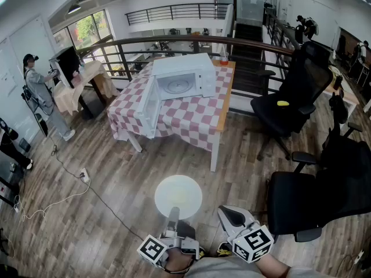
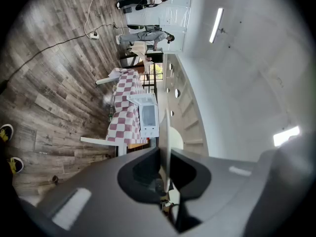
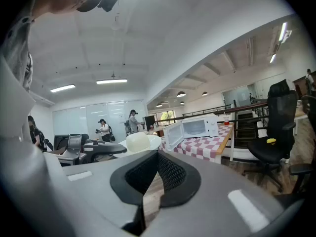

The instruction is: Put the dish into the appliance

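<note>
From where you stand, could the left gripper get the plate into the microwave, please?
Probably not yet. The left gripper holds the plate and the microwave has its door open, but the table is well across the floor; you would likely need to walk closer.

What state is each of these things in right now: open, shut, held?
Round white plate: gripped by its rim, not yet inside the appliance.
White microwave oven: door swung open.
Left claw: shut on the plate.
Right claw: shut, empty.
</note>
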The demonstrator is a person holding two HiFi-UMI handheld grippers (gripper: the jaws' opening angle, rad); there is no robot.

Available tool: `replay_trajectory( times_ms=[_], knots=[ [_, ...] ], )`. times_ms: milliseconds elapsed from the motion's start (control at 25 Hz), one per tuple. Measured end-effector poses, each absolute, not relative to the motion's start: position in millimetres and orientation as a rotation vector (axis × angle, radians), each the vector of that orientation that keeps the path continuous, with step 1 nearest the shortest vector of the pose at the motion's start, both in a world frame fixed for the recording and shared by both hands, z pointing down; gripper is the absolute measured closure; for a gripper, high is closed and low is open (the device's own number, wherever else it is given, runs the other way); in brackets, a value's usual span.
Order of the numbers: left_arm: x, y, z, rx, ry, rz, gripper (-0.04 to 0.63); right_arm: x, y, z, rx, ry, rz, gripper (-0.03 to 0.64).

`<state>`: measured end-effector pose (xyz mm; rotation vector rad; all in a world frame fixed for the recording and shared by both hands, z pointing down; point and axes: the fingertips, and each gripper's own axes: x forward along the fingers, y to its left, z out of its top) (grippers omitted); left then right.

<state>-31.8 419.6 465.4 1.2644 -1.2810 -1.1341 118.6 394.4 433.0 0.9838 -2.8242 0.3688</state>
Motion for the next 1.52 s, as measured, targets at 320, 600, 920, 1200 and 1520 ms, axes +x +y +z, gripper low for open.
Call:
replay_trajectory(
  times_ms=[320,600,920,1200,1520],
  knots=[
    [-47.7,414.3,456.8,1.295,-1.272,-1.157,0.568,102.3,390.1,433.4,0.983,-2.824,0.341,0.617],
    [-60.6,420.6,454.2,1.306,-1.256,-1.166,0.568,86.5,395.5,429.3,1.004,-2.834,0.358,0.617],
    [-84.1,433.0,450.3,1.329,-1.267,-1.179,0.568,65.5,405.6,421.2,0.998,-2.884,0.356,0.617],
    [-85.3,429.5,446.3,1.338,-1.238,-1.184,0.568,60.8,406.3,423.4,1.016,-2.87,0.366,0.617],
    [-88.1,410.6,449.9,1.344,-1.241,-1.18,0.568,58.9,385.2,429.2,1.034,-2.867,0.369,0.617]
  ],
)
